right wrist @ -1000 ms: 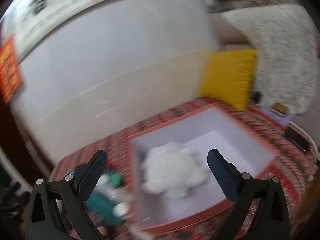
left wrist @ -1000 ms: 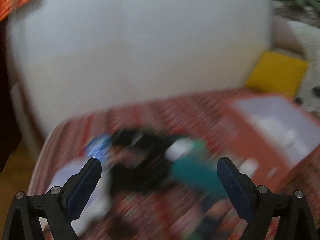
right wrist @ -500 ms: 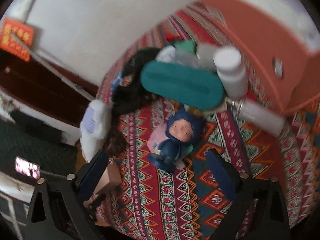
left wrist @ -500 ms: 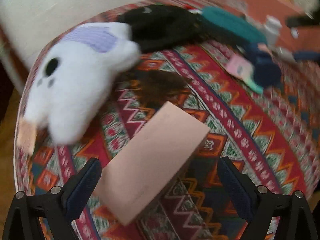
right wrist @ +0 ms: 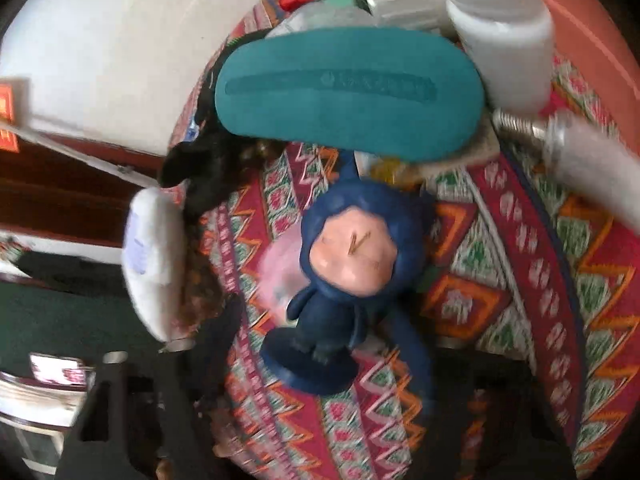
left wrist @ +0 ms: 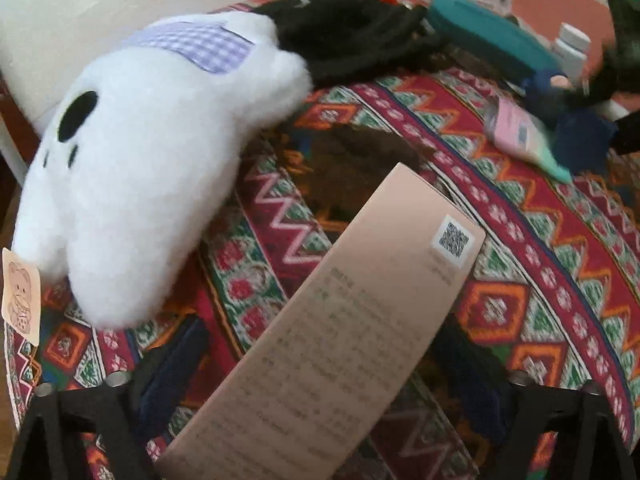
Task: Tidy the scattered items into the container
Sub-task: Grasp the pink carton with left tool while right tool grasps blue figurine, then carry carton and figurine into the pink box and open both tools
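My left gripper [left wrist: 320, 372] is open low over the patterned cloth, its blurred fingers straddling a pale pink printed box [left wrist: 332, 332]. A white plush toy [left wrist: 152, 168] lies just left of the box. My right gripper [right wrist: 320, 340] is open around a dark blue figurine [right wrist: 348, 272], whose base stands between the blurred fingers. The left wrist view shows that figurine [left wrist: 560, 112] at the far right with the right gripper over it. The orange container [right wrist: 592, 40] is at the upper right, its inside out of view.
A teal case [right wrist: 348, 88], white bottle [right wrist: 504, 40], clear tube [right wrist: 592, 164] and black cloth item [left wrist: 340, 28] crowd the cloth between figurine and container. A pink-and-teal card [left wrist: 520, 136] lies under the figurine. The table edge drops off left of the plush [right wrist: 154, 264].
Both grippers dropped from looking at the wall and container down to the cloth. The left one closed in on the pink box, the right one on the blue figurine.
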A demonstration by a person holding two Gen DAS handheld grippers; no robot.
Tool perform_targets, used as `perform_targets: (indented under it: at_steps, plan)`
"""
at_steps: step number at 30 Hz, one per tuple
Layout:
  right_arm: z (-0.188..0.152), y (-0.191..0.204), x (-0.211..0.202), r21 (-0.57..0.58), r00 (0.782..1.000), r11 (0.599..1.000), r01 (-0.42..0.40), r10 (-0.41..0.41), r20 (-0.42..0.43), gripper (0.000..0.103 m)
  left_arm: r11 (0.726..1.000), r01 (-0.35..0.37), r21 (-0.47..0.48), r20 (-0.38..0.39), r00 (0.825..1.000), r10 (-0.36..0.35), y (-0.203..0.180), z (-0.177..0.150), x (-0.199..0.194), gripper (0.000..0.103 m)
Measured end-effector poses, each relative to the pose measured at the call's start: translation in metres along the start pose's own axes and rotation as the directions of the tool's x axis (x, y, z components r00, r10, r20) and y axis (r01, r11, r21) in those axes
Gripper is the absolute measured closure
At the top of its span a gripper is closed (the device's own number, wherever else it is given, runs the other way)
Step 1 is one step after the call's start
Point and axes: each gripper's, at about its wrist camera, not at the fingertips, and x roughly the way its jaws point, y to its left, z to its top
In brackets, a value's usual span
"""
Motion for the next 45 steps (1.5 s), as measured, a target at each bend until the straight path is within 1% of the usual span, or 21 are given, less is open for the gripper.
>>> perform_targets:
  at_steps: [1,2,4,6,10,13,19,23,26,28,30,33,34,36,37,38,39,40,42,43,45]
  plan:
    - [0.0,0.001,0.003,-0.01,1.0,1.0,0.008,-0.008,0.001,0.066,0.999,0.022,-0.035,0.004,1.0,-0.022,0.004,0.003,-0.001,0.063]
    - [0.001,0.002,0.007,-0.021,1.0,1.0,0.015,-0.015,0.003,0.066,0.998,0.021,-0.059,0.015,1.0,-0.02,0.007,0.005,-0.003,0.065]
    - [-0.001,0.005,0.007,-0.039,1.0,0.999,0.021,-0.021,0.009,0.066,0.995,0.022,-0.101,0.045,0.999,-0.017,0.011,0.01,-0.009,0.065]
    - [-0.003,0.006,0.003,-0.05,1.0,0.999,0.007,-0.007,0.007,0.066,0.99,0.062,-0.124,0.099,0.994,-0.05,0.011,0.014,-0.022,0.065]
    - [-0.006,0.016,-0.007,-0.07,0.998,0.996,-0.058,0.058,-0.005,0.066,0.978,0.148,-0.143,0.203,0.972,-0.118,0.004,0.024,-0.05,0.065]
    - [-0.008,0.026,-0.022,-0.101,0.993,0.988,-0.12,0.121,0.003,0.066,0.969,0.192,-0.155,0.241,0.959,-0.152,-0.003,0.03,-0.064,0.065]
    - [-0.01,0.043,-0.06,-0.159,0.973,0.964,-0.215,0.226,0.048,0.066,0.958,0.257,-0.13,0.341,0.919,-0.201,-0.031,0.058,-0.097,0.065]
    - [-0.008,0.055,-0.114,-0.234,0.947,0.944,-0.233,0.275,0.169,0.066,0.95,0.303,-0.074,0.404,0.88,-0.249,-0.064,0.091,-0.12,0.065]
    - [-0.003,0.059,-0.176,-0.292,0.895,0.937,-0.192,0.289,0.339,0.066,0.944,0.329,0.008,0.422,0.855,-0.301,-0.108,0.132,-0.132,0.065]
    - [0.0,0.05,-0.224,-0.305,0.843,0.943,-0.132,0.268,0.467,0.066,0.935,0.351,0.059,0.414,0.843,-0.343,-0.136,0.162,-0.132,0.065]
    - [0.003,0.036,-0.272,-0.274,0.779,0.961,-0.043,0.204,0.593,0.066,0.92,0.371,0.127,0.396,0.832,-0.39,-0.177,0.2,-0.131,0.065]
    - [0.015,0.011,-0.337,-0.168,0.669,0.98,0.106,0.055,0.741,0.066,0.892,0.401,0.21,0.328,0.83,-0.451,-0.243,0.25,-0.114,0.065]
    - [0.021,0.001,-0.354,-0.121,0.637,0.982,0.142,0.003,0.771,0.066,0.888,0.4,0.227,0.305,0.837,-0.454,-0.262,0.26,-0.104,0.065]
    - [0.038,-0.022,-0.376,-0.025,0.589,0.98,0.198,-0.099,0.802,0.066,0.882,0.394,0.259,0.256,0.852,-0.456,-0.301,0.282,-0.084,0.065]
    - [0.048,-0.036,-0.38,0.016,0.581,0.98,0.198,-0.13,0.804,0.066,0.885,0.387,0.258,0.229,0.866,-0.446,-0.315,0.29,-0.07,0.064]
    - [0.059,-0.05,-0.38,0.05,0.583,0.979,0.197,-0.158,0.797,0.066,0.889,0.38,0.254,0.2,0.879,-0.433,-0.329,0.298,-0.055,0.062]
    - [0.07,-0.063,-0.374,0.072,0.602,0.978,0.196,-0.179,0.778,0.064,0.898,0.364,0.249,0.188,0.891,-0.413,-0.335,0.302,-0.046,0.046]
    - [0.082,-0.077,-0.365,0.098,0.63,0.976,0.194,-0.201,0.75,0.061,0.906,0.345,0.244,0.178,0.903,-0.391,-0.339,0.305,-0.038,0.039]
    - [0.102,-0.105,-0.344,0.157,0.702,0.969,0.192,-0.248,0.668,0.038,0.92,0.314,0.236,0.18,0.916,-0.358,-0.343,0.308,-0.03,0.033]
    - [0.107,-0.112,-0.337,0.178,0.716,0.963,0.202,-0.269,0.644,0.033,0.922,0.314,0.225,0.193,0.914,-0.358,-0.337,0.308,-0.033,0.032]
    - [0.106,-0.116,-0.337,0.177,0.703,0.959,0.221,-0.282,0.653,0.028,0.926,0.318,0.201,0.22,0.907,-0.359,-0.324,0.306,-0.041,0.026]
